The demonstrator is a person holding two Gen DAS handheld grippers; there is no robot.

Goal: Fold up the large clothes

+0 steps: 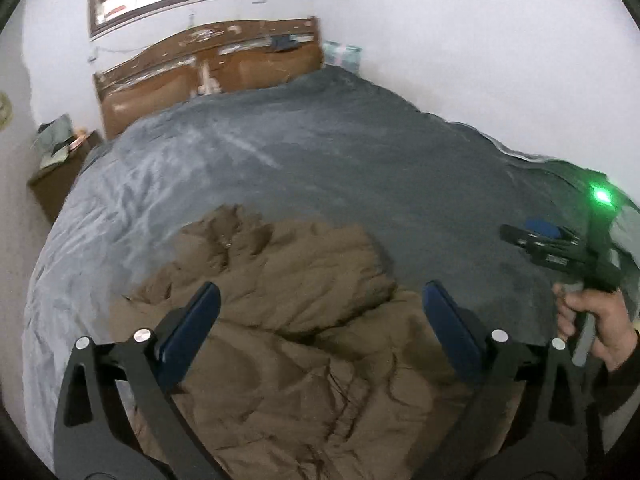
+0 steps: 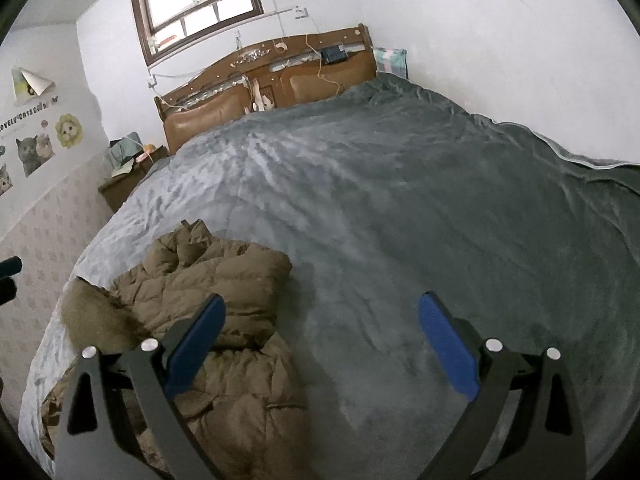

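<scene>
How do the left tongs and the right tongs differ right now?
Left tongs hang over the brown coat; right tongs hang mostly over bare grey blanket, the coat at their left finger. The left view is blurred, the right sharp. Both stand wide open, holding nothing.

The padded jacket point(image 2: 208, 280) was olive-brown, the bed cover point(image 2: 400, 200) grey-teal, the headboard point(image 2: 264, 76) brown, the gripper pads point(image 2: 448, 344) apparently blue.

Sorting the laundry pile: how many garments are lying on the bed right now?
1: a brown puffer coat, crumpled near the foot of the bed on the grey blanket, toward its left side. Anything underneath it would be hidden.
</scene>
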